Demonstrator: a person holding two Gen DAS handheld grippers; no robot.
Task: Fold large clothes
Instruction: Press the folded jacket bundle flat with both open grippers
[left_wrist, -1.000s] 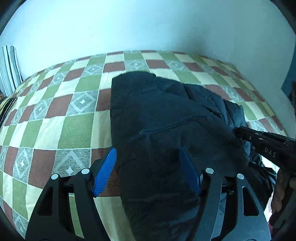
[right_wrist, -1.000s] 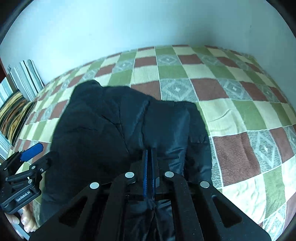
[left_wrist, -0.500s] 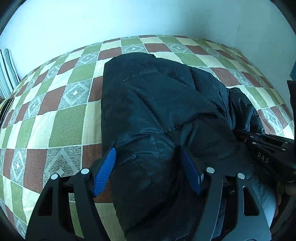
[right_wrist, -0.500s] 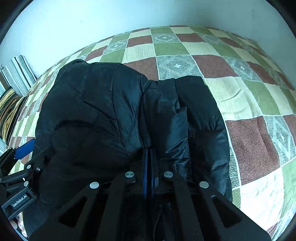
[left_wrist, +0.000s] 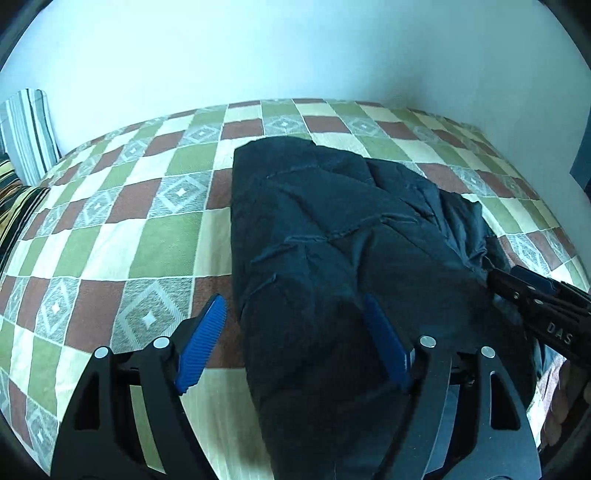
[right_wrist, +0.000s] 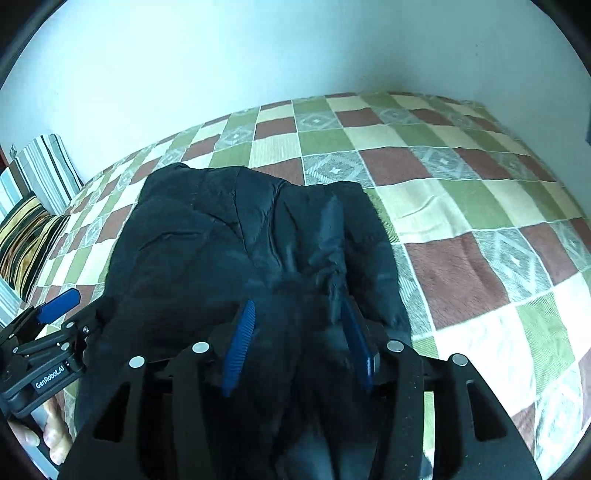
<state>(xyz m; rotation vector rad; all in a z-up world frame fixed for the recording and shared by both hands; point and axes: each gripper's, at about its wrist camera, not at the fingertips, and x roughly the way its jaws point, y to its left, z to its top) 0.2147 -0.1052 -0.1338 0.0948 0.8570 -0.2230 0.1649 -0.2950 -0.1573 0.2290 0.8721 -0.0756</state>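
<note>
Black grippers, ribbed blue fingers (left_wrist: 201, 349), silver screws, "GenRobot.AI" lettering.

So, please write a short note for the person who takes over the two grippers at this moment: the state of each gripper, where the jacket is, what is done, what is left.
Left gripper: open, jaws have just been opening; the jacket's near-left edge lies between them, not pinched.
Right gripper: open, jaws have just been opening; fabric between the pads, released.
Dark jacket: a folded bundle on the checked bedspread.
Done: this fold appears laid down.
Left: probably withdraw, check the shape, fold again if needed.
</note>
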